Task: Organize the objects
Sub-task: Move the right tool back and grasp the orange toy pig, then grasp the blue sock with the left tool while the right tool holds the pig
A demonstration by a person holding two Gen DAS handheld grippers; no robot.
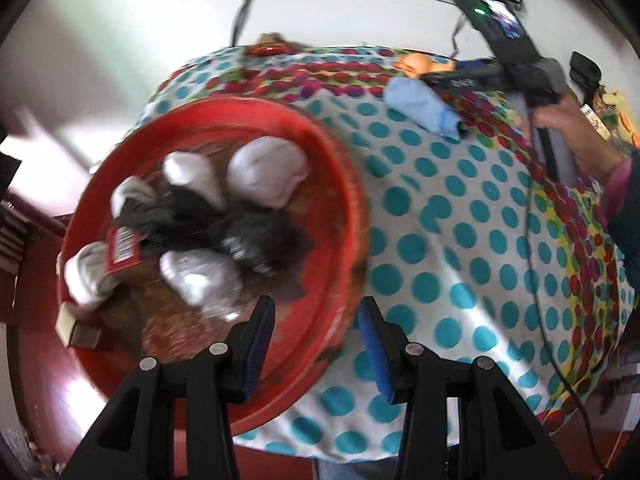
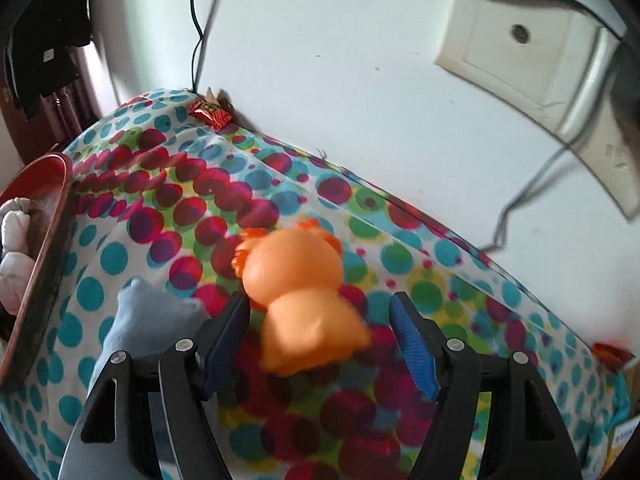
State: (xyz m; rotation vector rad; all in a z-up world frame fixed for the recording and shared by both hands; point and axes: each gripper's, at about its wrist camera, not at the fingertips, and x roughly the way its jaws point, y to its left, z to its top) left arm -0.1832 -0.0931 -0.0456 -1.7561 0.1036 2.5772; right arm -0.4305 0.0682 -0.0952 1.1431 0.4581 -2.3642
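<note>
- Orange toy (image 2: 304, 300) lies on the dotted table cloth (image 2: 460, 300), between the wide fingers of the right gripper (image 2: 320, 320); the pads do not press it.
- Blue sock (image 2: 136, 320) lies just left of these fingers.
- Left gripper (image 1: 316, 344) hangs half-open and empty over the red basin (image 1: 348, 184) rim; rolled socks (image 1: 268, 176) lie beyond.

Round red tub (image 1: 344, 184) at the left edge of the dotted cloth, holding white (image 1: 266, 170), grey and black (image 1: 256, 236) rolled sock bundles plus a red-labelled pair (image 1: 122, 250). Pale blue rolled sock (image 1: 424, 106) lying on its side on the cloth, right of the tub. Just beyond, orange plastic toy figure (image 2: 304, 296), blurred.
</note>
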